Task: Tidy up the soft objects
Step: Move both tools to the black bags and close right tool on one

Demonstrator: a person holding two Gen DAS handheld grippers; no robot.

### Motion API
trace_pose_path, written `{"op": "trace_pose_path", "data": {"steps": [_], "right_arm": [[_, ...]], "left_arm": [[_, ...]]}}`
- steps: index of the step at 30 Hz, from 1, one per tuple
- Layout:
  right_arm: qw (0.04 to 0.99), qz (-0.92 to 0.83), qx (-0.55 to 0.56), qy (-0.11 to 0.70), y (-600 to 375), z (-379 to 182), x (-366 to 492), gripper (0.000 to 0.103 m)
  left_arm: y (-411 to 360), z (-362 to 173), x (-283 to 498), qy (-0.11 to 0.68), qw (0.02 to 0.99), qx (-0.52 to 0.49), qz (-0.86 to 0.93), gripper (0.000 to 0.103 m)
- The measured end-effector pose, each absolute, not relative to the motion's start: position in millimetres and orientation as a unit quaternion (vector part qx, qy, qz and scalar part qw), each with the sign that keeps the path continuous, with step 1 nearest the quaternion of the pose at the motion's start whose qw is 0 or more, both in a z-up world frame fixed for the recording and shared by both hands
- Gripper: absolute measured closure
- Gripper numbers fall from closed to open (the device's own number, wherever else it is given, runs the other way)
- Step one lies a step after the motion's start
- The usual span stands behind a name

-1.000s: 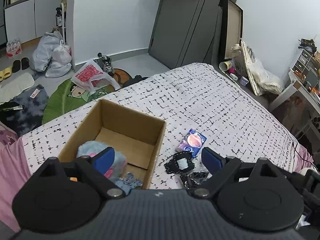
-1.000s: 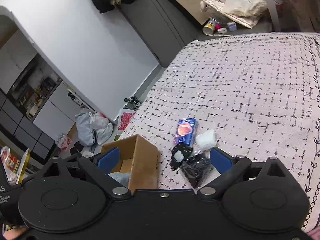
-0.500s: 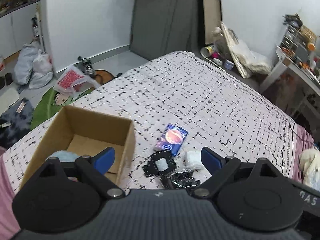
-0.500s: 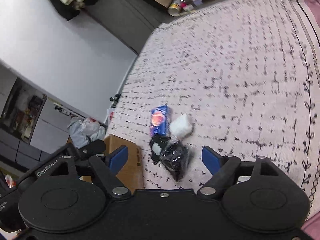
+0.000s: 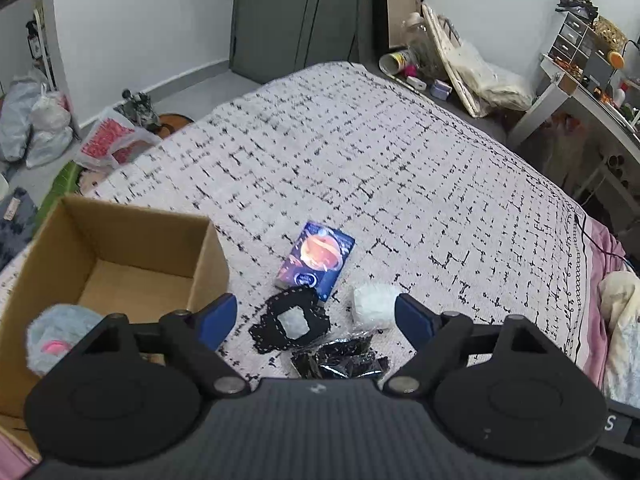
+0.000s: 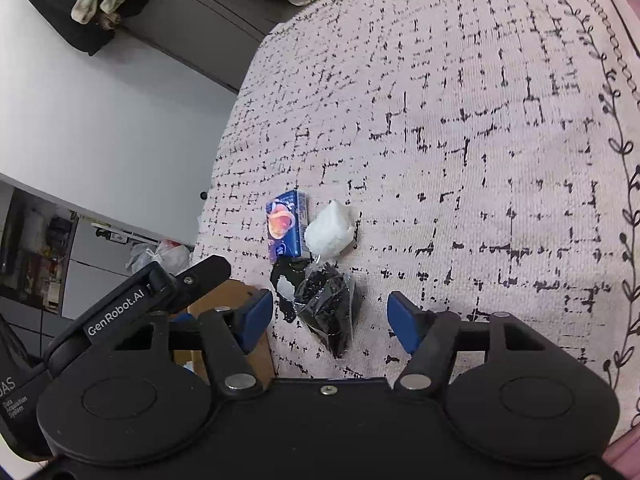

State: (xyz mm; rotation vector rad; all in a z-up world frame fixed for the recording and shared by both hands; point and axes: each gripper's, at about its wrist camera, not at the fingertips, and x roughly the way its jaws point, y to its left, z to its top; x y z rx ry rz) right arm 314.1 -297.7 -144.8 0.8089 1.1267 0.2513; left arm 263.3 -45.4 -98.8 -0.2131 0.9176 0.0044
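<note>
Black crinkly packet [image 6: 328,312] lies on the bed [image 6: 480,120] between your right tongs [image 6: 330,316], which are closing but not yet pressing it. Your left tongs [image 5: 316,316] are closing too, empty, over the black lace piece [image 5: 290,322] beside the cardboard box [image 5: 208,248]. You seem mid-pickup: close fully, lift, then carry to the box.

On the bed: one cardboard box [image 5: 120,248] at nine o'clock; one blue packet [image 5: 318,260], one black lace piece [image 5: 292,322], one white fluffy wad [image 5: 374,306], one black bagged bundle [image 5: 340,362] centre; one grey plush [image 5: 60,336] inside.
</note>
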Motion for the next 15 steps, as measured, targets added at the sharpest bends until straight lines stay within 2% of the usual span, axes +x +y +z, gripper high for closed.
{"op": "trace_pose_path", "data": {"steps": [5,15], "right_arm": [[0.757,0.123,0.369,0.525,-286,-158,319,0.048],[0.754,0.122,0.355,0.538,-264,-178,329,0.054]], "left_arm": [[-42,-117,268,0.462,0.881,-0.104,-0.006,0.037],[-34,-134,279,0.468,0.877,-0.108,-0.015,0.044]]}}
